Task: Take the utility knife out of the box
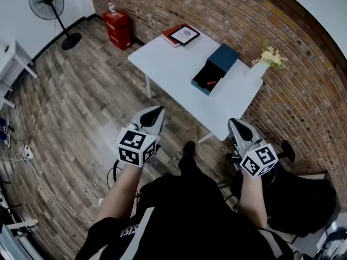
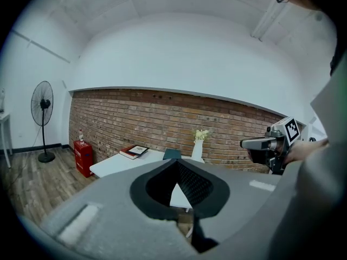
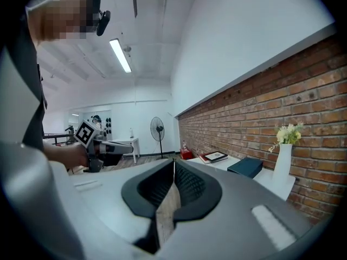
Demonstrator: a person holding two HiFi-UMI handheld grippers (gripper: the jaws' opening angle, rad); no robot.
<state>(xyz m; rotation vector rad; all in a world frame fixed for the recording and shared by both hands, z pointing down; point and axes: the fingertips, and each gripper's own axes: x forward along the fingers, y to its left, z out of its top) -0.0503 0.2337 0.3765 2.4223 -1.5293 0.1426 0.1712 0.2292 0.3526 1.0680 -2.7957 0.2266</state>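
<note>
The utility knife (image 1: 212,82) lay as a small orange-red streak in the open tray of the dark teal box (image 1: 206,78), which sat on the white surface (image 1: 173,58) well ahead of both sets of fingers and untouched by either. In the head view the box fell between the lines of the two tools, closer to the right gripper (image 1: 237,124) than to the left gripper (image 1: 153,112), and both were held out short of the surface's near edge, over the wooden floor (image 1: 81,107). The left gripper's fingers (image 2: 195,184) were pressed together at their tips with nothing pinched between them; through the narrow wedge below the tips only the pale surface showed. From the left gripper view the box appeared just above the meeting tips, far off, and the knife itself was too small to make out there. The right gripper's fingers (image 3: 187,186) were likewise pressed together and held nothing, a sliver of floor showing in the wedge beneath their tips. In the right gripper view the box stood off to the right of the fingertips, with its contents hidden. A white vase (image 1: 259,68) of pale flowers stood on the surface just beyond the box, and a book (image 1: 181,35) lay at the far corner, well apart from the fingers.
</note>
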